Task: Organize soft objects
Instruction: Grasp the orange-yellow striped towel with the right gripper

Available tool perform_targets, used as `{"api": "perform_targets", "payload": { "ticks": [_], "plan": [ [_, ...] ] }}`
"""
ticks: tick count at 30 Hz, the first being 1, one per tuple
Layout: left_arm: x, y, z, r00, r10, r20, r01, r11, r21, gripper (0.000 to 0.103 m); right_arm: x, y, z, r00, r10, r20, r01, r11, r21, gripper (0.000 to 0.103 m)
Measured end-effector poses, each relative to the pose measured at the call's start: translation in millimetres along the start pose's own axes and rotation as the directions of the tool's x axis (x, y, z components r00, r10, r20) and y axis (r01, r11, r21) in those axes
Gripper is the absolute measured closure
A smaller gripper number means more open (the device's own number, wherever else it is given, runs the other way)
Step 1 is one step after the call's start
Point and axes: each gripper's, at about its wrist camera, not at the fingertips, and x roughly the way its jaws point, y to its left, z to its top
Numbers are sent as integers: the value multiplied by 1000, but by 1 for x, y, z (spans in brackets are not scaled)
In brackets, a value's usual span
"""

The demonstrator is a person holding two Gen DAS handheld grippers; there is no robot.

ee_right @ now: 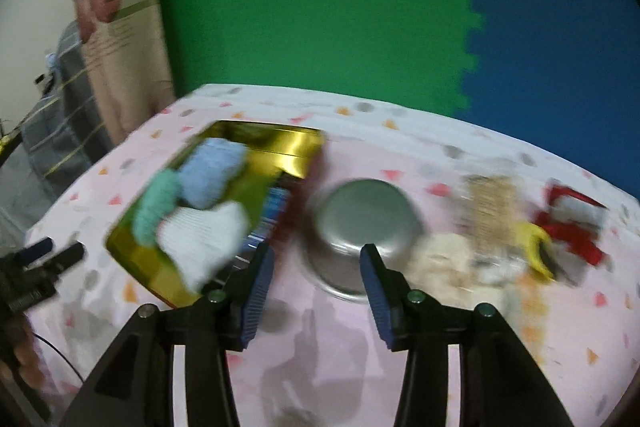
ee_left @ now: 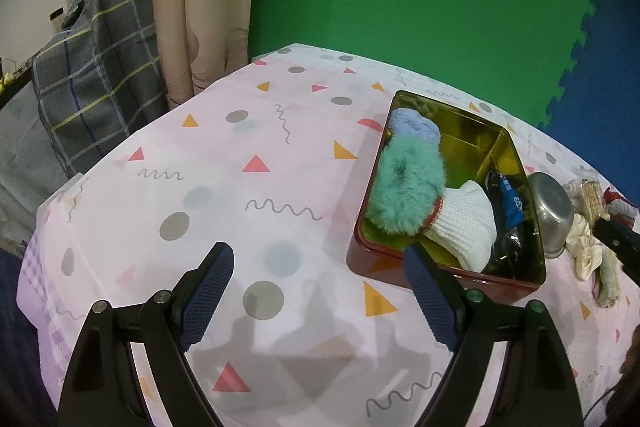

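Note:
A tin box (ee_left: 516, 147), gold inside and red outside, holds a blue fluffy piece (ee_left: 414, 129), a teal fluffy scrunchie (ee_left: 404, 187), a white ribbed cloth with red trim (ee_left: 464, 223) and a dark packet (ee_left: 508, 203). My left gripper (ee_left: 320, 251) hangs open and empty over the tablecloth, just left of the tin's near corner. The right wrist view is blurred. There the tin (ee_right: 296, 147) sits at the left, and my right gripper (ee_right: 317, 251) is open and empty in front of a steel bowl (ee_right: 364, 223). A cream scrunchie (ee_right: 440, 259) lies right of the bowl.
Right of the bowl (ee_left: 552, 211) lie a beige woven item (ee_right: 492, 211), a yellow piece (ee_right: 536, 243) and a red-and-white item (ee_right: 572, 223). The patterned tablecloth (ee_left: 240, 187) covers the table. A curtain (ee_left: 200, 7) and plaid fabric (ee_left: 100, 67) stand beyond its left edge.

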Motion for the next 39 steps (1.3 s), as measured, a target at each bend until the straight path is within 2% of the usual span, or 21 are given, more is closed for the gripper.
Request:
{"api": "perform_targets", "payload": {
  "ticks": [4,6,12,18,21,24,25,29,31,35,39],
  "plan": [
    [-1,-3,0,1000,3,3,-3,1000,13,19,-10,-48,-15,994,-105,-21,106,993,43,51],
    [-2,-5,0,1000,2,8,-3,1000,21,19,-13,-74,-24,986,-161,-32,163,984,68,44],
    [-4,-13,-2,1000,2,22,-3,998,61,19,-2,-123,-46,964,-249,-94,259,959,115,43],
    [-8,-25,-4,999,-28,35,25,994,108,18,22,-145,-58,963,-236,-130,255,953,163,42],
    [-12,-35,-6,997,-64,31,60,990,128,18,36,-150,-64,964,-224,-147,247,954,171,41],
    [-13,-47,-9,993,-116,3,114,984,133,18,35,-148,-68,967,-224,-121,241,958,154,41],
    [-13,-54,-10,991,-131,-9,131,981,144,18,35,-148,-69,968,-222,-118,239,960,148,43],
    [-17,-87,-13,988,-154,-11,152,962,228,18,26,-146,-75,971,-214,-105,226,967,119,60],
    [-18,-102,-13,984,-178,-23,177,950,257,18,20,-147,-81,974,-203,-100,213,971,111,63],
    [-19,-141,-16,962,-261,-80,273,916,294,18,8,-151,-92,976,-194,-96,203,974,100,64],
    [-19,-181,-21,933,-332,-141,361,873,329,18,-3,-159,-102,974,-203,-99,212,973,91,64]
  ]
}}
